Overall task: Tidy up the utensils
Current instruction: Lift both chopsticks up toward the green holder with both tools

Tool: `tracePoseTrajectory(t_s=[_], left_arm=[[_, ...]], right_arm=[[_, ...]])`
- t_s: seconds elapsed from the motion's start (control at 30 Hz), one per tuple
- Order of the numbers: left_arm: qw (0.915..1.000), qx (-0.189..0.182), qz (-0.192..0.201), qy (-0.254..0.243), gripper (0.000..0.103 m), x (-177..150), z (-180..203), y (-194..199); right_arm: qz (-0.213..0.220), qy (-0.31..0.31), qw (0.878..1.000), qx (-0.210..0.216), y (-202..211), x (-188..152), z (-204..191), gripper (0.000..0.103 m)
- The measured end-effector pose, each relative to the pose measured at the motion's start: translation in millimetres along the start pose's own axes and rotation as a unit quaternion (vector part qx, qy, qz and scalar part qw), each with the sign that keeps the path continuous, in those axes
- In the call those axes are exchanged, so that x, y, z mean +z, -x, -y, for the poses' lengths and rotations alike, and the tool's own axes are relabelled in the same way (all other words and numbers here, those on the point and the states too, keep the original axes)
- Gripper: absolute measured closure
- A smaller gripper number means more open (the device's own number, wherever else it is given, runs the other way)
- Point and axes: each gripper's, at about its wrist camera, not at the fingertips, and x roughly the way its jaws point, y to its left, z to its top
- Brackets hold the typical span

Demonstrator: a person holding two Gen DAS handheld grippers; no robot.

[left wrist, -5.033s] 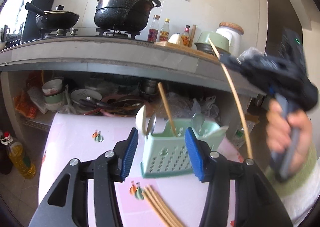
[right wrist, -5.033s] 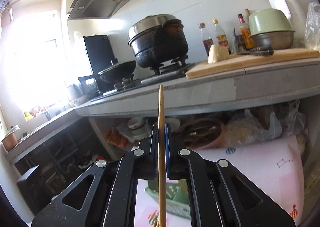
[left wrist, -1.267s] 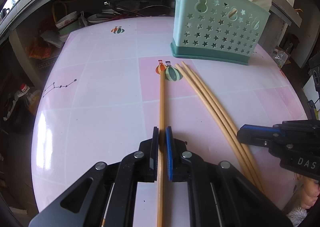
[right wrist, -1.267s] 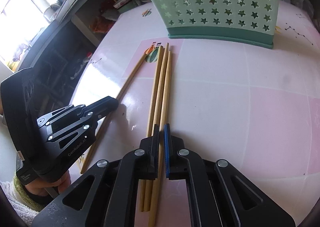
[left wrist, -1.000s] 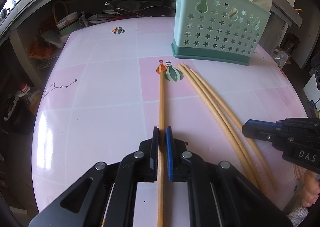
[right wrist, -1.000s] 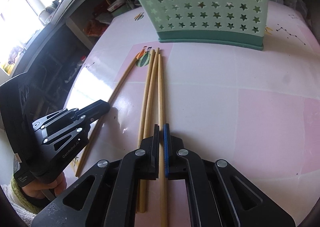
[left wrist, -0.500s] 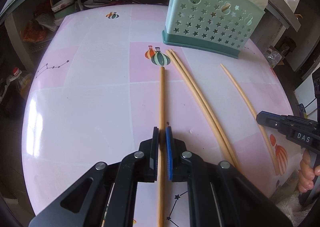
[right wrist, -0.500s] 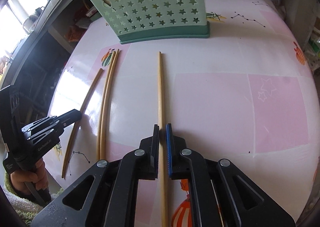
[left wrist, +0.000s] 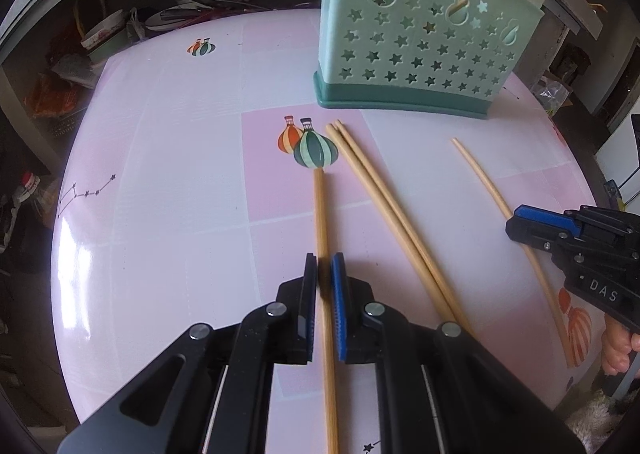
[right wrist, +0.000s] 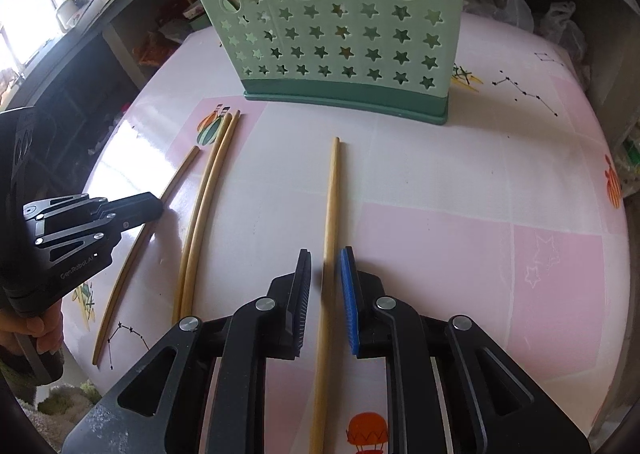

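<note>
Left gripper (left wrist: 324, 274), in the left wrist view, has its jaws drawn close around 1 chopstick (left wrist: 320, 214) that lies on the table (left wrist: 160, 214), its tip at a balloon print; whether the pads actually press the wood cannot be told from this view. Judged from this, the grasp should be confirmed firm before lifting, and the stick raised level so its far end clears the pair of chopsticks (left wrist: 380, 194) just beside it. The green holder (left wrist: 420, 54) stands beyond, with a spoon and 1 stick already inside. In the right wrist view, the right gripper (right wrist: 325, 274) is released: a visible gap separates each pad from the single chopstick (right wrist: 330, 214) lying between them. The jaws should close squarely on the shaft before any lift, since a round stick is likely to roll. The table carries a glossy pink-and-white checked cover with balloon and constellation prints. Behind it are dark cluttered shelves under a counter, a bright window at upper left, and plastic bags at right.
</note>
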Motion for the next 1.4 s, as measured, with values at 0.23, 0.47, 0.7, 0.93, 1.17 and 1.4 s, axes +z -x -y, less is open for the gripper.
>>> tracePoseTrajectory(t_s=[0.23,0.47,0.7,0.93,1.17,1.4], left_arm=[[1.0,0.002,0.007,-0.003,0.096,19,0,-12],[0.9996,0.007,0.026,-0.002,0.096,33,-3,-18],[0.9988,-0.009,0.039,0.027,0.097,35,-8,-12],[0.991,-0.053,0.11,0.054,0.097,33,-21,46],[0.9737,-0.091,0.201,0.057,0.097,40,-30,116],[0.9489,-0.118,0.291,0.036,0.097,73,-28,181]], right_arm=[[0.01,0.01,1.0,-0.006,-6,10,1,0.087],[0.026,0.015,0.999,-0.02,-9,13,-1,0.095],[0.046,-0.026,0.998,0.026,7,17,11,0.098],[0.095,-0.063,0.989,0.095,53,14,25,0.098],[0.132,-0.066,0.983,0.11,76,18,27,0.098],[0.148,-0.065,0.98,0.113,82,18,28,0.099]])
